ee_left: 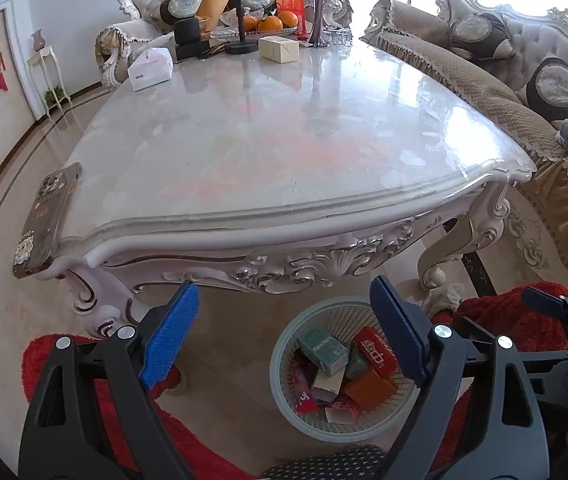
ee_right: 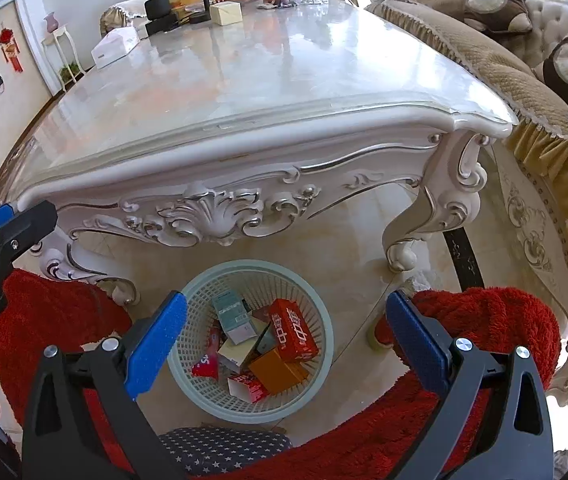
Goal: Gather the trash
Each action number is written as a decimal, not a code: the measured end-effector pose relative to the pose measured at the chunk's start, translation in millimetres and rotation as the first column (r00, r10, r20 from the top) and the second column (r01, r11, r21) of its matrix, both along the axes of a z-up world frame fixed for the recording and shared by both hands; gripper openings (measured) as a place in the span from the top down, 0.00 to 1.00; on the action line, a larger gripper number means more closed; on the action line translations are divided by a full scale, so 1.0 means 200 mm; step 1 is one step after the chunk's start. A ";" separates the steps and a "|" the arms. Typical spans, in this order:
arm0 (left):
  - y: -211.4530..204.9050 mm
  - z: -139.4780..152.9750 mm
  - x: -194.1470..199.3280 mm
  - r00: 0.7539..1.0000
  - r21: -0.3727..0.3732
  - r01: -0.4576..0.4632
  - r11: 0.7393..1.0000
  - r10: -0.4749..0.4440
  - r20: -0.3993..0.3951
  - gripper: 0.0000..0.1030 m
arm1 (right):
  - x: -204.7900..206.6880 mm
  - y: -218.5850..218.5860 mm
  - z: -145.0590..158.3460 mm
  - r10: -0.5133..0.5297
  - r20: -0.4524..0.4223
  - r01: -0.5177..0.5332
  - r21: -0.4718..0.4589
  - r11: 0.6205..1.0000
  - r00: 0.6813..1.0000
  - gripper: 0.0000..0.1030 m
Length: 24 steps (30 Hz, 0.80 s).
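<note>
**Both grippers wide open above the filled basket at the table's near edge**

The left gripper (ee_left: 284, 336) hangs with its blue pads spread far apart and nothing between them. The right gripper (ee_right: 288, 340) is spread just as wide and is likewise empty. Each looks down past the carved front rail of the table (ee_left: 267, 184) toward the floor.

The trash basket (ee_right: 316, 364), a pale round mesh bin, stands on the tiled floor just in front of the table's near edge, between its two front legs and closer to the right one. Inside lie small cartons: a red box (ee_right: 292, 330) with white characters, a teal box (ee_right: 231, 312), an orange box (ee_right: 277, 371) and a few others, heaped loosely below the rim.

In the right wrist view the basket's rim sits between the two pads with open floor around it. The red plush fabric (ee_right: 484, 320) closes in on both sides of the basket, and a star-patterned dark cloth (ee_right: 219, 452) lies just at its near side.

The near part of the glossy tabletop carries only a phone (ee_left: 45, 220), lying at the left corner and overhanging the edge. A white tissue box (ee_left: 149, 68), a cream box (ee_left: 279, 49) and a fruit tray (ee_left: 267, 24) crowd the far end. A sofa (ee_left: 484, 92) runs along the table's right side, near its edge.
</note>
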<state>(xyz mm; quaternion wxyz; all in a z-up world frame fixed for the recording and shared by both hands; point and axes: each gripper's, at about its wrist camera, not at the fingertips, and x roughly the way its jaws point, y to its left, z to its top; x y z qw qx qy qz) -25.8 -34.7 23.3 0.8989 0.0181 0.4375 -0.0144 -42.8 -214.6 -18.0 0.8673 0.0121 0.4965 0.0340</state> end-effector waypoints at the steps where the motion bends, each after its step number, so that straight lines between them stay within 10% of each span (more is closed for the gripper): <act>1: 0.00 0.00 0.00 1.000 0.000 0.000 1.000 0.000 -0.001 0.17 | 0.00 0.00 0.00 0.000 -0.001 0.000 0.000 1.000 1.000 0.07; 24: -0.02 0.00 0.00 1.000 0.001 0.001 1.000 -0.001 -0.002 0.17 | 0.00 0.00 -0.01 -0.001 -0.004 0.001 -0.001 1.000 1.000 0.07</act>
